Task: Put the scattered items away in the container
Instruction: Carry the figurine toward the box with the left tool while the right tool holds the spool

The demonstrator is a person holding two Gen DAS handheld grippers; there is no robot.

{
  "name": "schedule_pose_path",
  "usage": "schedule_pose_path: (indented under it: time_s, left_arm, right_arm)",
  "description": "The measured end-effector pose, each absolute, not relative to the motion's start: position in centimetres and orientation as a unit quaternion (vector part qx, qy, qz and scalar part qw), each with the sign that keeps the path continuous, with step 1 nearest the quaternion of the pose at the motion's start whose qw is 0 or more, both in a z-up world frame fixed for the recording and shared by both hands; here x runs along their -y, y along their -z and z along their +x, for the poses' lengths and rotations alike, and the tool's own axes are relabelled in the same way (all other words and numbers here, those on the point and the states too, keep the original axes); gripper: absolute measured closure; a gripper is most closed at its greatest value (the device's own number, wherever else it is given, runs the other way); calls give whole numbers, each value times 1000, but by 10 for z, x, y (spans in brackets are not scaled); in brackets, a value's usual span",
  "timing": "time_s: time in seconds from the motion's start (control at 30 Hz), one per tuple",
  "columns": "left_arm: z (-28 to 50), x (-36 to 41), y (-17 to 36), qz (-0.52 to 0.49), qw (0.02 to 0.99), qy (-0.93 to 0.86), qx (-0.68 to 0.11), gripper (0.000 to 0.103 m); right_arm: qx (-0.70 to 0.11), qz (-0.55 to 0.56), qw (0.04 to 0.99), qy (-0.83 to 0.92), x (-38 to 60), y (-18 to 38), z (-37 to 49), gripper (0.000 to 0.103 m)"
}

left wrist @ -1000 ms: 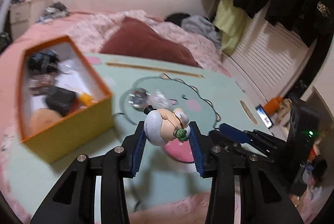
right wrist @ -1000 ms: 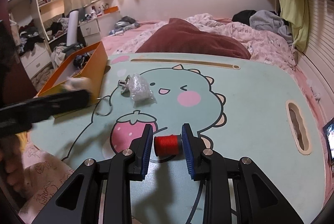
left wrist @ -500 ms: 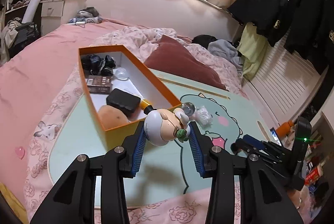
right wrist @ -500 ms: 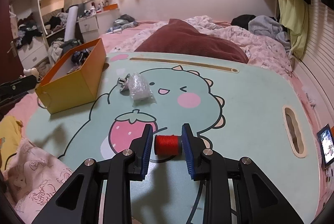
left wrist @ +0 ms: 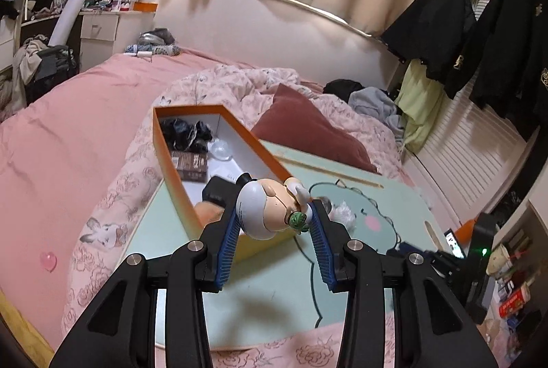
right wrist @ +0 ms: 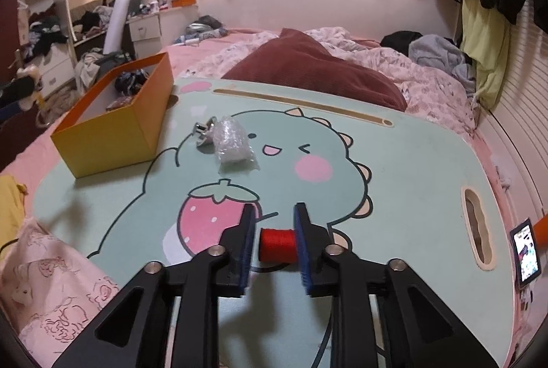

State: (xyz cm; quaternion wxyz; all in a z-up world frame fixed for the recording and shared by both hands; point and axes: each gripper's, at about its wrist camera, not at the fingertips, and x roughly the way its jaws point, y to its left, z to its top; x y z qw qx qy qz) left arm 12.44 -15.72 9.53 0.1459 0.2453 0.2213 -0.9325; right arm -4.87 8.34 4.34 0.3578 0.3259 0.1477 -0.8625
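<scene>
1. The left gripper (left wrist: 274,232) pinches a small glossy plastic figurine (left wrist: 269,208) between its ribbed blue pads; the toy has a rounded white head, peach face and a green knob, and it hangs above the near end of the orange box (left wrist: 178,178).
2. The box is a long cardboard rectangle with white inner walls (open, with no lid on it), already holding dark crumpled fabric, a brown packet and a black block.
3. The right gripper (right wrist: 274,236) straddles a red thread spool (right wrist: 276,244) lying on the smooth mint lap desk (right wrist: 411,169); its jaws are opening, and a thin gap shows at the left pad.
4. A crinkly clear plastic bag (right wrist: 233,145) and a shiny metal knob (right wrist: 204,133) sit touching, near the box.
</scene>
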Motion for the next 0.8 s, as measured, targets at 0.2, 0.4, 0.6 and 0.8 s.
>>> schedule_pose_path:
  time_s: [0.2,0.4,0.6,0.8]
  left_arm:
    - [120,150,-91,253,133,933,-218,61]
    - [119,145,-88,259,127,933,-216,61]
    - [118,142,-83,265,127,931,-217,61]
    - [116,139,-82,270,123,931,-214,61]
  right_arm:
    - [-158,329,346,864,-82,-40,-50,39]
    - [-166,341,336,862,-80,-36,-53,27]
    - [-160,378,344,844,-77,-25,-64,30]
    - [-161,373,348,845,-78,-26,-61,41]
